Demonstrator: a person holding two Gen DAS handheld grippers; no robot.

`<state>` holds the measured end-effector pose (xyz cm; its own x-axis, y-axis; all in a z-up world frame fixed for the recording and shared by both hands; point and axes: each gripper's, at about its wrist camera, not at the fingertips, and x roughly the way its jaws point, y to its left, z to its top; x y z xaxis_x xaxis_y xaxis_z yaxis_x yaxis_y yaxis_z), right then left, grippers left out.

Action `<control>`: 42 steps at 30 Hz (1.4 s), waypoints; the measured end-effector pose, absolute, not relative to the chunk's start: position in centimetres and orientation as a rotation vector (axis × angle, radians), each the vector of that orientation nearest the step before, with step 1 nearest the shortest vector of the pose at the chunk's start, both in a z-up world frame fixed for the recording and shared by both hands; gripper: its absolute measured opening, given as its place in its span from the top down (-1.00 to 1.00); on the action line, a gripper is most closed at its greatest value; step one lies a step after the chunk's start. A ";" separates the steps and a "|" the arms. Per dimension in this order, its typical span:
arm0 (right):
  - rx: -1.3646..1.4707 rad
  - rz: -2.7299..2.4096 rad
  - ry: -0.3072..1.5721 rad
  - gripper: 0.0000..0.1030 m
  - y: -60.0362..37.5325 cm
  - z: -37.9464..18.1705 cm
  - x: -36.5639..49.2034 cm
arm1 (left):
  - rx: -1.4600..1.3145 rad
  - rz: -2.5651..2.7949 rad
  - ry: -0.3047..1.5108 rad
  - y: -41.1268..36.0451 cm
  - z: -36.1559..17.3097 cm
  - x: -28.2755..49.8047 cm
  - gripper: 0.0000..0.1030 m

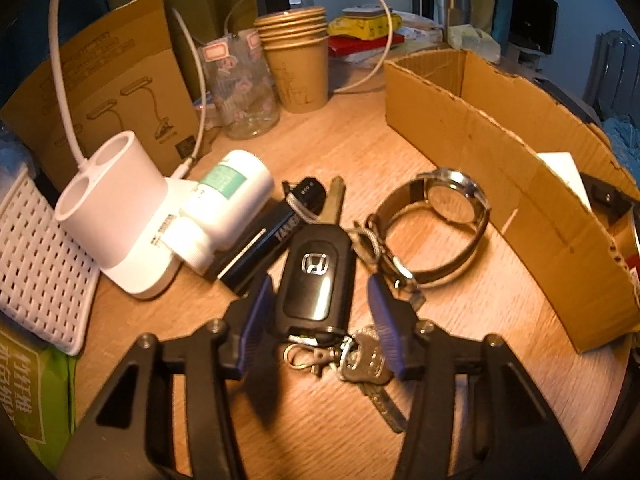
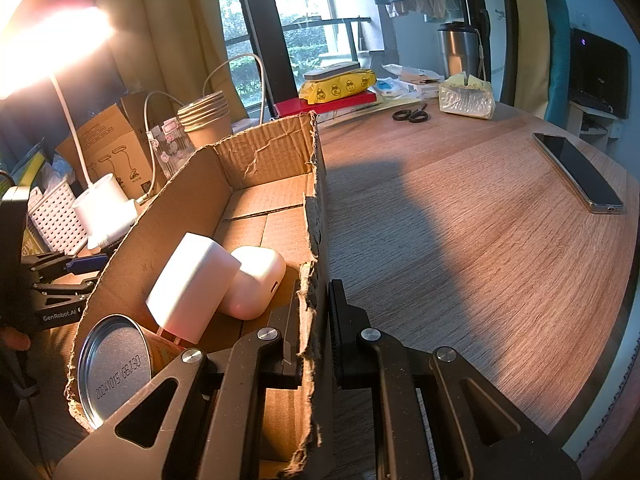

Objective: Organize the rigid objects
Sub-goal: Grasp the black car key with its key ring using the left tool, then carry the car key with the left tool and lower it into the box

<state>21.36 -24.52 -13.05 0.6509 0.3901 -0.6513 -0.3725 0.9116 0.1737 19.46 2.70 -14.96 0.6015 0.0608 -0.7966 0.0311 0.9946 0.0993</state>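
Observation:
A black Honda car key [image 1: 312, 276] with a key ring and metal keys [image 1: 360, 356] lies on the wooden table. My left gripper [image 1: 318, 300] is open, its blue pads on either side of the key fob, apart from it. A wristwatch [image 1: 436, 220], a white pill bottle [image 1: 236, 196] and a black case [image 1: 260, 244] lie just beyond. My right gripper [image 2: 314, 320] is shut on the torn right wall of the cardboard box [image 2: 316, 208]. Inside the box lie a white charger [image 2: 192, 284], a white earbud case [image 2: 256, 280] and a tin can [image 2: 116, 364].
A white lamp base [image 1: 120, 220], white basket [image 1: 36, 256], paper cups [image 1: 296, 60] and a glass jar [image 1: 244, 88] crowd the left and back. A phone [image 2: 576, 172] and scissors [image 2: 410, 114] lie on the table right of the box.

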 end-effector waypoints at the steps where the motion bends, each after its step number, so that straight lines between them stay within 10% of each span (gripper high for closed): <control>1: 0.025 0.433 0.745 0.78 -24.4 -13.1 21.4 | 0.100 0.015 0.926 2.7 -15.0 19.5 0.06; 42: 0.025 0.433 0.746 0.78 -24.4 -13.1 21.4 | -0.034 0.009 0.814 3.6 -9.3 15.8 0.27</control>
<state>21.37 -24.42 -13.11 0.6504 0.3903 -0.6516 -0.3726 0.9115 0.1740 15.78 3.64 -9.31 0.6866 -0.0048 -0.7271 -0.0213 0.9994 -0.0268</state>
